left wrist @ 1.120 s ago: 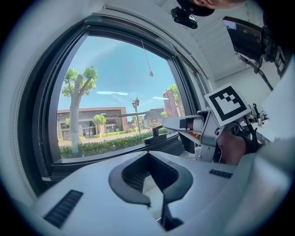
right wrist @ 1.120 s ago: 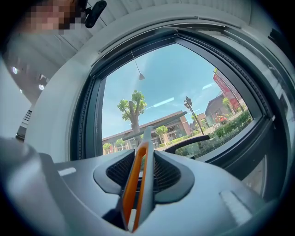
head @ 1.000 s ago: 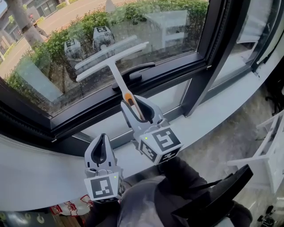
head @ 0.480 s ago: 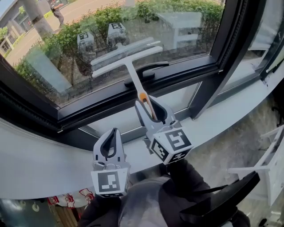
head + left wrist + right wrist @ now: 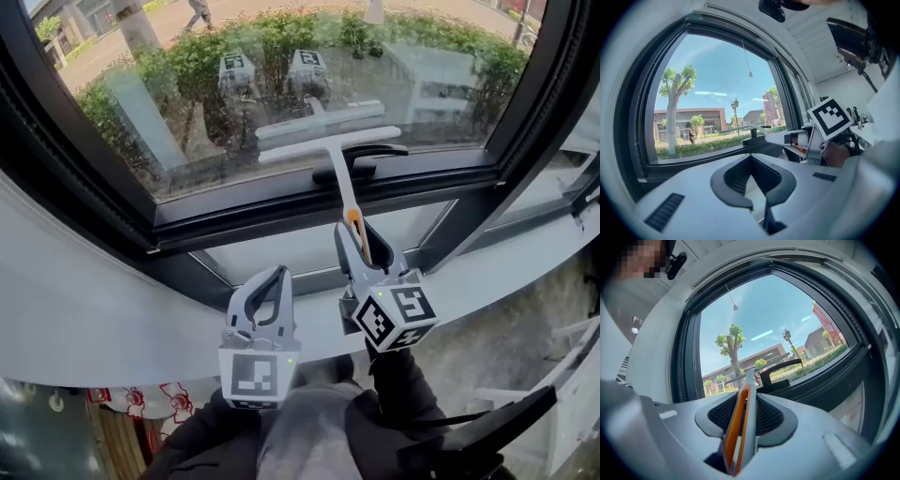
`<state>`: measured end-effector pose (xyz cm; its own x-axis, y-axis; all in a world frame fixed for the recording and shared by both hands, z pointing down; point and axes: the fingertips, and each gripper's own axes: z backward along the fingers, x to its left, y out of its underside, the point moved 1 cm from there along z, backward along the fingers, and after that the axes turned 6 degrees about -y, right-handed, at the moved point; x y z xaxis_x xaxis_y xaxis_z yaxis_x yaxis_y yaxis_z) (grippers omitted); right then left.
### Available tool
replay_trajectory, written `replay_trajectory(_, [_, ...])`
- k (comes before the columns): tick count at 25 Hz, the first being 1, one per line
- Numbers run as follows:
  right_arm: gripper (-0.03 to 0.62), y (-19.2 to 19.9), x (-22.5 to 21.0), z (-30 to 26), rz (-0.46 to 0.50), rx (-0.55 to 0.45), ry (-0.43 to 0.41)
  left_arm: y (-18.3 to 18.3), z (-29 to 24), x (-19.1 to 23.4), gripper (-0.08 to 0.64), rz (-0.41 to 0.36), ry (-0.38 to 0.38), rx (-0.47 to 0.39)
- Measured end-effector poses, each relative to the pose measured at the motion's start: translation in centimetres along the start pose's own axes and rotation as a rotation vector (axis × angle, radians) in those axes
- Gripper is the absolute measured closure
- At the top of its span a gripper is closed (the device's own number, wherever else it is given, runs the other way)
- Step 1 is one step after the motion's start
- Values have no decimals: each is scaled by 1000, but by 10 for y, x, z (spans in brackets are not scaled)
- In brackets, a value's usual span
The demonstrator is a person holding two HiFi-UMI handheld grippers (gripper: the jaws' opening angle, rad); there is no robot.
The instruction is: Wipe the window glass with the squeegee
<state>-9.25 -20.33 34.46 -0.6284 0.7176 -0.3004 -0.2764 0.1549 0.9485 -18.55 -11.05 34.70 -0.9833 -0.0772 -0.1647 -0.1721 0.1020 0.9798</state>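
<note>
Head view: right gripper (image 5: 359, 231) clamps squeegee (image 5: 330, 142) handle, blade against window glass (image 5: 187, 94); left gripper (image 5: 277, 273) jaws together, empty, beside it.

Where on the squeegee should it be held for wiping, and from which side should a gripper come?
Grip the squeegee at the orange-trimmed lower end of its long handle, coming from below, opposite the blade. The T-shaped blade is up at the window glass, so only the slim handle end is free. The right gripper is shut there, jaws on its flat sides.
</note>
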Motion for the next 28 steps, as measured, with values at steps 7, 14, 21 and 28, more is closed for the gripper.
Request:
replay_trajectory(7, [466,16,0,7,-8,50,33,21,18,7,561,57,12,26])
replay_trajectory(14, [468,4,2,2,6,12,7,25,28,30,561,90,-15,7])
replay_trajectory(21, [469,-22,18,4,-45,-39,-108,24,35,25,561,84,-112,37])
replay_trajectory(28, [469,-41,28,3,-23,-55,-110,26,31,28,561,105,-148,46])
